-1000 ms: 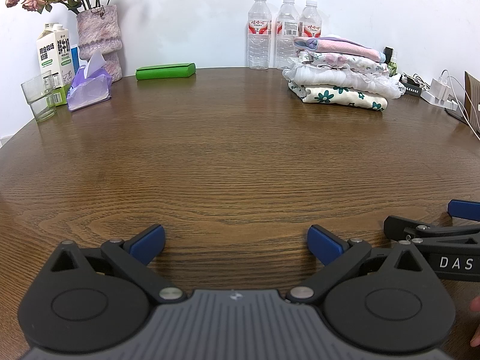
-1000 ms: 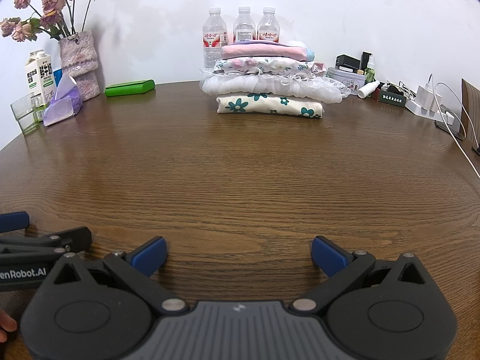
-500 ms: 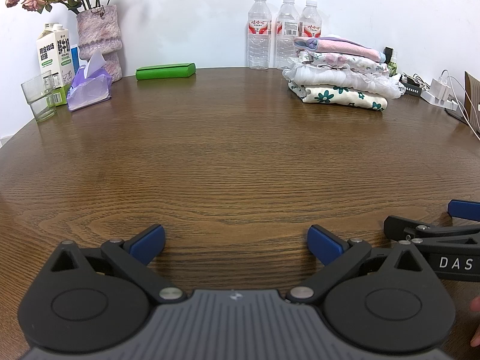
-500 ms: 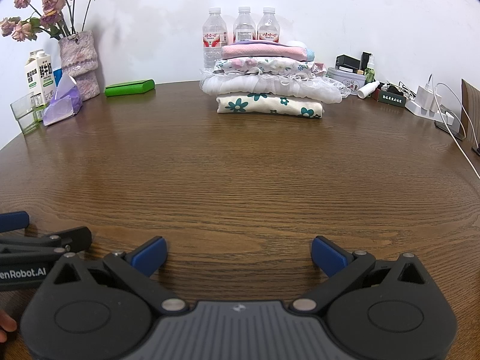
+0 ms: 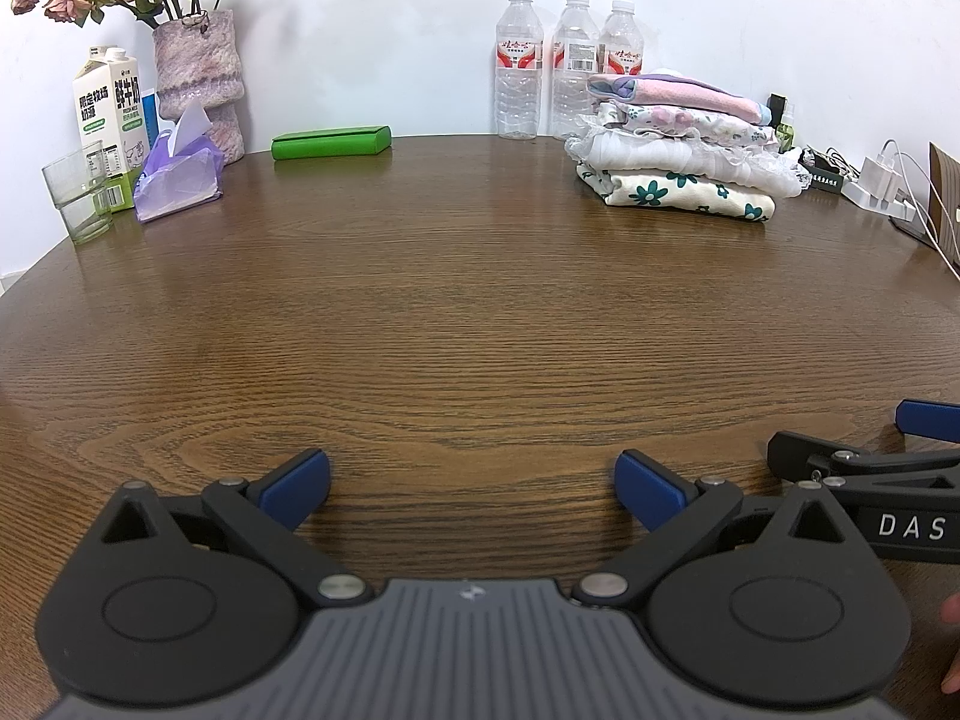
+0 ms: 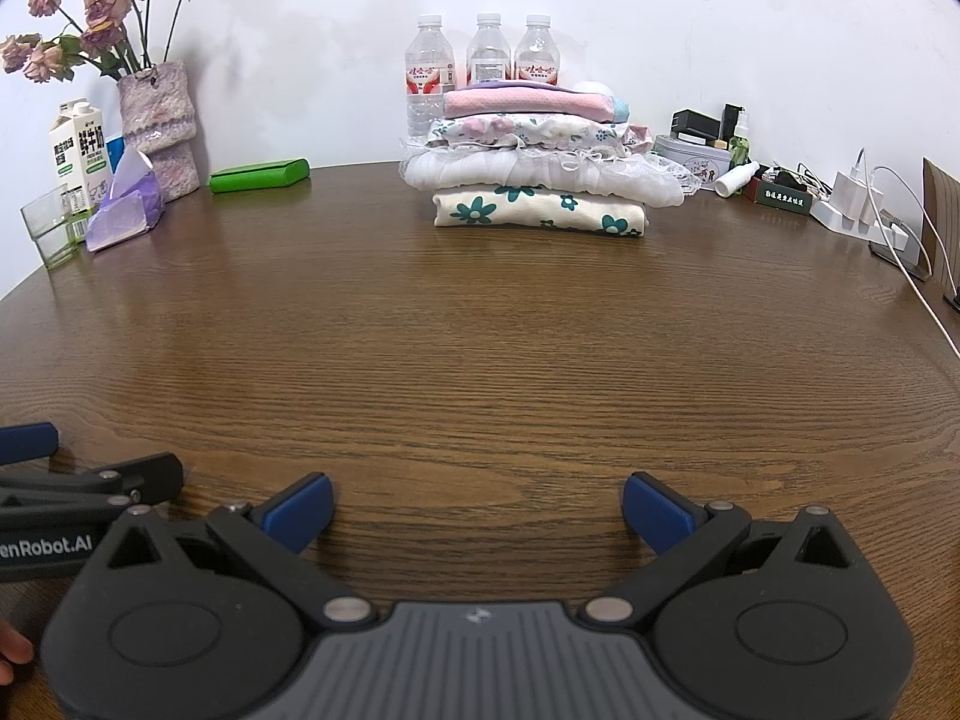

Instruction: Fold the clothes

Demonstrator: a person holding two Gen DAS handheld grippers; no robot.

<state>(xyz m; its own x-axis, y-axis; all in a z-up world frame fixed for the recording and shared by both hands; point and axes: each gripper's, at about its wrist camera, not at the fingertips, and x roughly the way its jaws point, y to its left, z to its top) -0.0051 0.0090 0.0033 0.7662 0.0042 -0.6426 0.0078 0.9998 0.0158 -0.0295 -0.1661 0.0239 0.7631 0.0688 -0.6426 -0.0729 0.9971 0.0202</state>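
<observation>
- While both tools rest low at the near edge of the table (image 5: 480,312), the left gripper (image 5: 473,483) has its blue pads (image 5: 297,483) spread wide with only bare wood between them.
- Just to its right sits the right gripper (image 6: 477,507), pads (image 6: 657,510) likewise spread and holding nothing; each tool shows at the edge of the other's view, close beside it but apart.
- No loose garment lies on the near or middle wood.
- Far and right of centre stands the stack (image 6: 540,174) of four folded clothes: a flower-print piece at the bottom, white lace next, a floral print above it, pink on top.
- Three bottles (image 6: 480,69) stand behind the stack; a green case (image 6: 259,175), tissues (image 5: 174,177), a vase (image 5: 198,81), a carton (image 5: 108,114) and a glass (image 5: 78,192) sit far left; chargers (image 6: 852,198) far right.
- Judged from this, folding looks done or waits on a new garment.
- If a piece must come off the stack, both grippers should reach far together, pinch only the top layer at its two near corners, and lift level so the lower pieces stay square.
</observation>
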